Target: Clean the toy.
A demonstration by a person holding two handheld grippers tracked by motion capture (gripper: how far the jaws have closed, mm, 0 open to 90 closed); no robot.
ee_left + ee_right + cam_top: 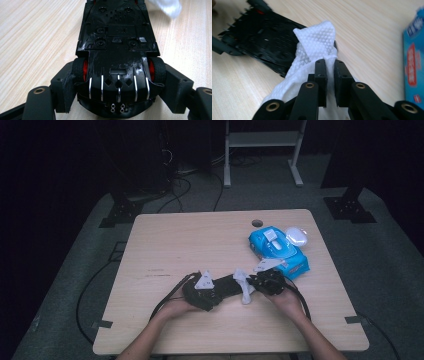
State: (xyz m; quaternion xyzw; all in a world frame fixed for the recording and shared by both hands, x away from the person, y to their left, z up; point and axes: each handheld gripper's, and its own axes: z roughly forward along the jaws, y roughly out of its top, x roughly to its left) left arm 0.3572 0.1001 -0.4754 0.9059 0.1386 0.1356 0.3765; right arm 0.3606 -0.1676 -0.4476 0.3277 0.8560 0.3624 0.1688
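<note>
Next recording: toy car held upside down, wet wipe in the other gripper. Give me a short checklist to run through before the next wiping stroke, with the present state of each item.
1. Left gripper clamped on the toy car, jaws against its two rear wheels: ok.
2. Car turned underside up, chassis exposed for wiping: ok.
3. Right gripper shut on the white wipe: ok.
4. Wipe reaches the car's far end, seen in the right gripper view: ok; whether it presses on the chassis: cannot tell.
5. Blue wipes pack lies apart from the car, out of the stroke's way: ok.
6. Black smears on the chassis gone: cannot tell.
</note>
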